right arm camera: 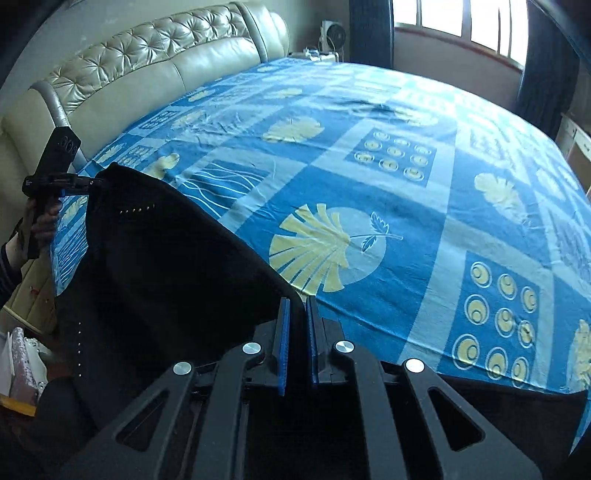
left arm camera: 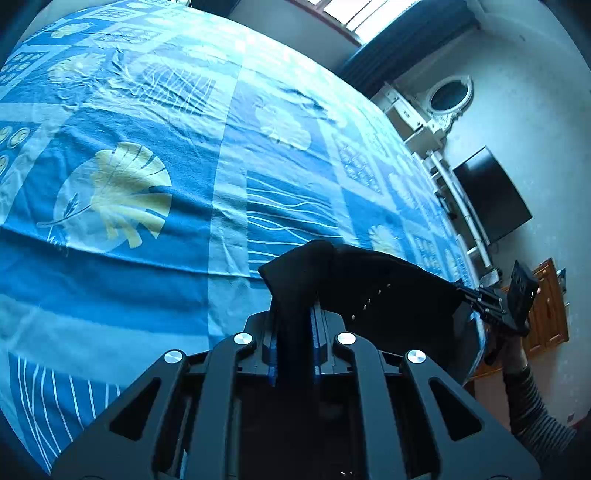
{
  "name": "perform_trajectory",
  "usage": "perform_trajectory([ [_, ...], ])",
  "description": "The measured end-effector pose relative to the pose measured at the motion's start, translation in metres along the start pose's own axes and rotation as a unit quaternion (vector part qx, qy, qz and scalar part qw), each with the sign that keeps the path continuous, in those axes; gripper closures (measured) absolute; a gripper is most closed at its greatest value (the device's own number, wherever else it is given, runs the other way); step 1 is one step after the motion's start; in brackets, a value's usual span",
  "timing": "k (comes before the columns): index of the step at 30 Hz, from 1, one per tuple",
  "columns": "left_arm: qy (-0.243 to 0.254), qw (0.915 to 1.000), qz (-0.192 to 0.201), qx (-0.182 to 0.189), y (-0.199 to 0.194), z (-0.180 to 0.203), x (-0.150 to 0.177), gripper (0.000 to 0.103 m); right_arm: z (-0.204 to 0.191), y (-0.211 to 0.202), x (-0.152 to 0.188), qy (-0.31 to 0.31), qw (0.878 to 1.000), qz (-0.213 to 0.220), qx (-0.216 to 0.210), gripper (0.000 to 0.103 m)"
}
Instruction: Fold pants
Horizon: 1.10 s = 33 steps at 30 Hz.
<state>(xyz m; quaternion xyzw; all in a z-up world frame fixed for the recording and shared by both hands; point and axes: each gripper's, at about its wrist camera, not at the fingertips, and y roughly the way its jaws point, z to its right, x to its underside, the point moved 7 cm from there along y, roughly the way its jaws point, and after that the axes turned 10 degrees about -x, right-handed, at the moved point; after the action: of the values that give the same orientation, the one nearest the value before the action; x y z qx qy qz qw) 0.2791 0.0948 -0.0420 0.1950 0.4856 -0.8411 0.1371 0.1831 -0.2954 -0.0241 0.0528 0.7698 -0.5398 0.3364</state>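
Note:
The black pants (left arm camera: 391,295) hang stretched between my two grippers above the near edge of the bed. My left gripper (left arm camera: 295,314) is shut on one corner of the pants, and cloth bunches over its fingers. In the right wrist view the pants (right arm camera: 166,266) drape down to the left, and my right gripper (right arm camera: 297,306) is shut on their other corner. The right gripper also shows in the left wrist view (left arm camera: 465,293), and the left gripper shows in the right wrist view (right arm camera: 92,181), both pinching the cloth's top edge.
The bed carries a blue patterned sheet (right arm camera: 406,184) with a padded beige headboard (right arm camera: 147,66) behind it. A window (right arm camera: 461,22) with dark curtains, a white dresser with an oval mirror (left arm camera: 448,96) and a dark screen (left arm camera: 491,199) stand around the bed.

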Motion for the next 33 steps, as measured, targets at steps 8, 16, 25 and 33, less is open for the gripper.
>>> perform_trajectory([
  [8,-0.02,0.9996,0.017,0.005,-0.054,0.008,0.075,0.093,-0.064,-0.032,0.065,-0.062,0.997,0.014,0.049,0.094],
  [16,-0.06,0.9982,-0.002,-0.005,-0.056,-0.01,0.16,0.093,-0.094,-0.008,0.14,-0.096,0.991,-0.032,0.083,0.094],
  [25,-0.102,0.9943,-0.026,-0.015,-0.049,-0.029,0.202,0.087,-0.096,-0.002,0.177,-0.048,0.995,-0.044,0.082,0.094],
  [33,-0.172,0.9848,0.022,0.006,-0.088,-0.031,0.22,0.052,-0.086,-0.031,0.187,0.12,0.993,0.006,-0.02,0.074],
])
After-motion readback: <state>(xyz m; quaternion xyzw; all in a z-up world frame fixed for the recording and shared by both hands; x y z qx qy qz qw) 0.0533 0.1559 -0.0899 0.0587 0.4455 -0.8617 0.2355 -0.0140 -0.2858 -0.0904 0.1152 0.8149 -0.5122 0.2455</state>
